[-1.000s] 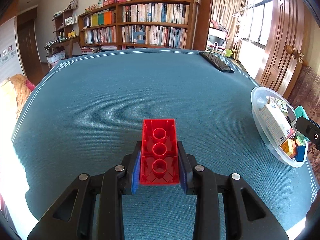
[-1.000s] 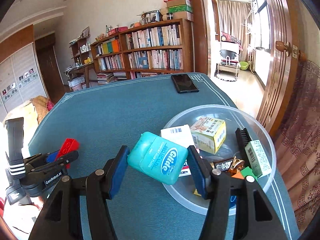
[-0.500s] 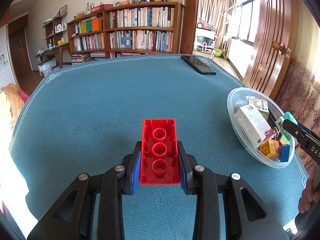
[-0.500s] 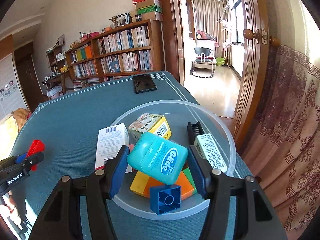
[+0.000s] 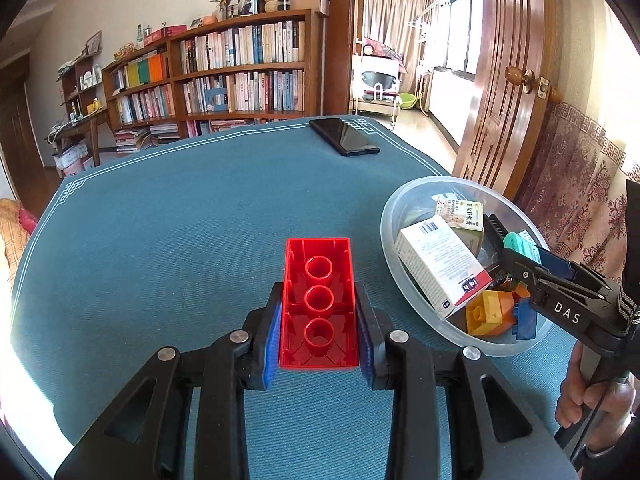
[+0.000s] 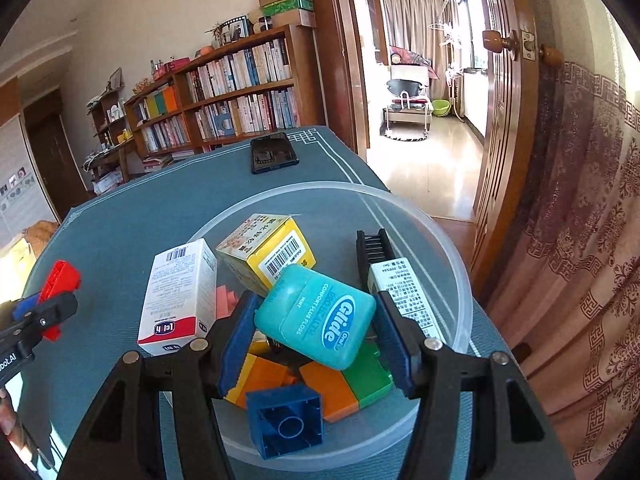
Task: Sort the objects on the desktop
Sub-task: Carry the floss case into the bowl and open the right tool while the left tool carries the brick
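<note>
Since a second ago the right gripper (image 6: 316,334) has travelled from beside the bowl (image 6: 448,248) to above its middle, and the left gripper (image 5: 318,336) has swung toward the bowl, which now sits much closer in its view. Both claws stay clamped: the left one on a red building brick (image 5: 319,300), hollow underside up with three round tubes showing, held above the cloth just left of the bowl; the right one on a teal floss box (image 6: 316,316) marked "Glide", tilted and held over the bowl's contents.

That clear plastic bowl holds a white carton (image 6: 180,292) leaning on its left rim, a yellow carton (image 6: 266,250) behind it, a black comb (image 6: 374,246) with a white label strip, then orange (image 6: 332,390), green (image 6: 368,376) and blue (image 6: 286,420) bricks piled at the front.

Blue-green cloth with a white border covers the table (image 5: 160,220), and a black phone (image 5: 344,136) lies at its far edge. Behind stand a wooden bookshelf (image 5: 240,76), a carved door (image 5: 508,92) and a patterned curtain (image 6: 588,240).
</note>
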Tool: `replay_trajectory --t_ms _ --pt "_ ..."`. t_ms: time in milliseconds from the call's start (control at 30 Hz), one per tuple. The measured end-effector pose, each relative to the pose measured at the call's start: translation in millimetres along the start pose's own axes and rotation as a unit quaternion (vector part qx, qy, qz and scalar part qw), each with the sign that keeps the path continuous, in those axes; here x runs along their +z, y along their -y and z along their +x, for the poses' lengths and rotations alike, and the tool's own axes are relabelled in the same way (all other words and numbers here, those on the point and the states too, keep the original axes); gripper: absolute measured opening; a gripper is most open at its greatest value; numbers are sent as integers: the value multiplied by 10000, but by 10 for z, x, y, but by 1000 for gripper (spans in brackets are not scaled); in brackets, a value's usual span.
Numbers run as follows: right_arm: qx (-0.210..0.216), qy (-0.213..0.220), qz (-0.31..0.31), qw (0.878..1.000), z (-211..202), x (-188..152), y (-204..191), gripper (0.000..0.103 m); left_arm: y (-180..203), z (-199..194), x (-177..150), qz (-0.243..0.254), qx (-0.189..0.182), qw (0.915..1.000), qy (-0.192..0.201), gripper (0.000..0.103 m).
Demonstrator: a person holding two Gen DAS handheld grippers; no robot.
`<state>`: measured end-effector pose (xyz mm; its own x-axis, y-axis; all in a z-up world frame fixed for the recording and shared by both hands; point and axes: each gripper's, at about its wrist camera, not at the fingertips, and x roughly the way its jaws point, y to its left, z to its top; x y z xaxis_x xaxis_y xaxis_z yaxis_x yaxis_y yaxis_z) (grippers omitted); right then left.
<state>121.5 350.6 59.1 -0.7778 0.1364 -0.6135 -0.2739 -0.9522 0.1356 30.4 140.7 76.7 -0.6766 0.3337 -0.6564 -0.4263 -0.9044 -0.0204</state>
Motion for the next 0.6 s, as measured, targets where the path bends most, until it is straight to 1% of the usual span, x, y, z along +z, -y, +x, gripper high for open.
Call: replay_trajectory --t_ms 67,133,233,400,600 --pt "86 24 12 10000 -16 4 32 71 84 18 24 61 -51 10000 0 34" --pt "90 138 13 9999 -72 27 56 79 166 49 52 119 -107 9999 -8 34" --pt "1 307 66 9995 -171 76 127 80 277 84 96 195 -207 9996 -19 34" --pt "-65 490 365 9981 -298 178 300 80 486 104 138 359 -401 9986 -10 34" --pt "-126 544 599 9966 -359 239 407 80 776 132 222 611 -749 9953 22 34"
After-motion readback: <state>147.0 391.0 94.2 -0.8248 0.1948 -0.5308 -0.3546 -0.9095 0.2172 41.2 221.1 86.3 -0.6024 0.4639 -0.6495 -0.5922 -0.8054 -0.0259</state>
